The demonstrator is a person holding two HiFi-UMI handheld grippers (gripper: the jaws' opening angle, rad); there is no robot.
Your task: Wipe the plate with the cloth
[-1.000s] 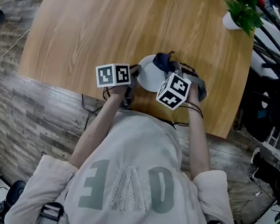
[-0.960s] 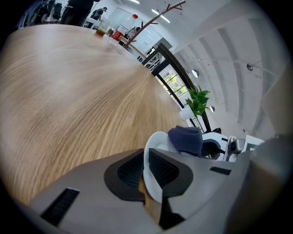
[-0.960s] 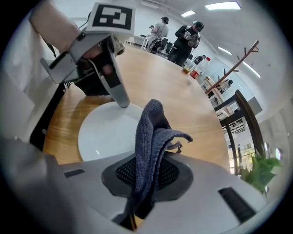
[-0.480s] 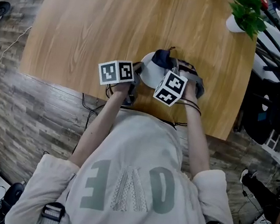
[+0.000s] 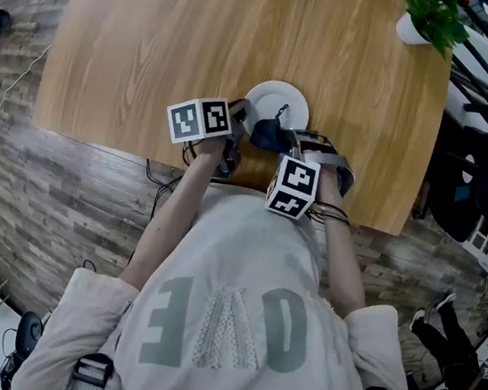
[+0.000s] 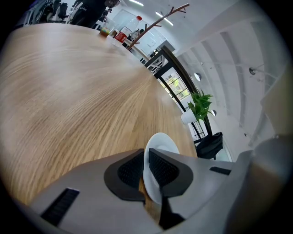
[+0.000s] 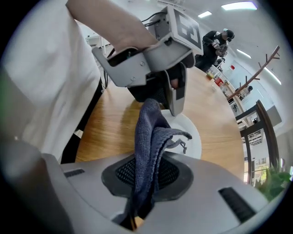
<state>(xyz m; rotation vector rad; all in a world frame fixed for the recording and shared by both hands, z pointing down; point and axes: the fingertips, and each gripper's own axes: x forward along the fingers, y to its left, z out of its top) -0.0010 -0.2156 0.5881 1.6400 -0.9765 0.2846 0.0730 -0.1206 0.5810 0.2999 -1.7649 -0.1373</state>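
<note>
Since the earlier frames the right claw point(image 7: 146, 176) has drawn back across the plate point(image 5: 279, 104) toward the person, so most of the white plate face, covered before, is now exposed. The right claw is closed on the dark blue cloth point(image 7: 149, 137). A bunched fold of it is pinched between the pads, and the free end reaches out to the plate's near rim. Whether the cloth presses on the plate there cannot be told.

The left claw point(image 6: 145, 157) is closed to a narrow gap on the plate's near-left rim, with one pad above the rim and one below.

The plate lies on the wooden bench point(image 5: 158, 33), close to the edge nearest the person. A potted plant point(image 5: 431, 18) stands at the far right corner of the bench, well apart from the plate.
</note>
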